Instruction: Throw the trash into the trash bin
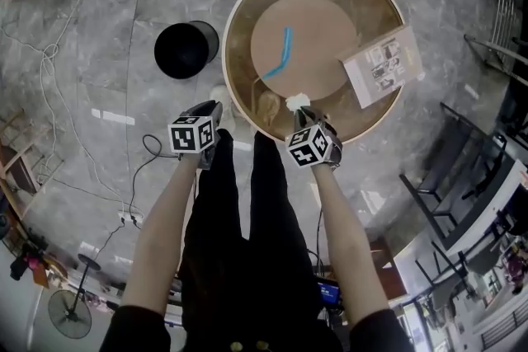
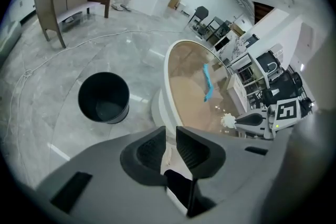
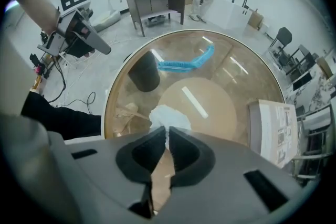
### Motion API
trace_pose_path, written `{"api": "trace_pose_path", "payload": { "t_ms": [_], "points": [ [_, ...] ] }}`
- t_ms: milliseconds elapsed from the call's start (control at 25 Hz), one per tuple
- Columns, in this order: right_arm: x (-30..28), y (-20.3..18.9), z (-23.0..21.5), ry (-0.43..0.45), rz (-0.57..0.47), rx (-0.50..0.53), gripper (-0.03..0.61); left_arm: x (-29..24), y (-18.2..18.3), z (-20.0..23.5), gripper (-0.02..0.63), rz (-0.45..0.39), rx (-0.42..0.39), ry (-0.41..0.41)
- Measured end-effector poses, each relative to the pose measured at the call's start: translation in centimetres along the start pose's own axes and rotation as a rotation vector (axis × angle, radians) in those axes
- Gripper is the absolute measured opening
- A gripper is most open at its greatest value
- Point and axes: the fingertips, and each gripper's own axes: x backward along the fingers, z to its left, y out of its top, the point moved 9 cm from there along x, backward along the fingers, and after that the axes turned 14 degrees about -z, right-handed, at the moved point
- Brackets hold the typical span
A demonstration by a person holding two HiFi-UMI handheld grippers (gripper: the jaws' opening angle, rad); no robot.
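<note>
The crumpled white tissue (image 1: 297, 102) lies at the round glass table's (image 1: 233, 22) near rim, pinched between your right gripper's (image 1: 302, 114) jaws. Your left gripper (image 2: 171, 139) hangs empty, jaws slightly apart. The black trash bin (image 1: 186, 49) stands on the floor beside the table.

Floor (image 1: 99, 78): grey marble-look stone, polished, glossy w/ light reflections. Table (image 1: 239, 78): clear glass top, smooth & shiny, cream rim; matt brown disc under the glass, wood-like. Bin (image 1: 186, 49), left of table: black plastic, matt. Tissue (image 1: 297, 102) at near edge: white paper, crumpled. Blue strip (image 1: 280, 53) mid-table: thin, crinkly, material unclear. Booklet (image 1: 383, 66), right: printed paper, matt. Left claw (image 2: 170, 132) & right claw (image 3: 167, 132): dark grey matt plastic, ribbed pads. Marker cubes (image 1: 194, 134): b/w, matt.
</note>
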Motion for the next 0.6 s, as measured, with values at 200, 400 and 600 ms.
{"api": "trace_pose_path", "payload": {
  "t_ms": [200,400,600],
  "points": [
    [1.9,1.4,0.9,0.009,-0.008,0.004,0.024,2.0,-1.8,1.0,0.061,0.044,0.041,0.032],
    [3.8,4.3,1.9,0.029,-0.019,0.045,0.024,4.4,-1.2,0.7,0.06,0.037,0.045,0.026],
    [5.2,8.8,2.8,0.041,-0.056,0.102,0.025,6.9,1.2,0.7,0.06,-0.03,0.085,0.028]
  ]
}}
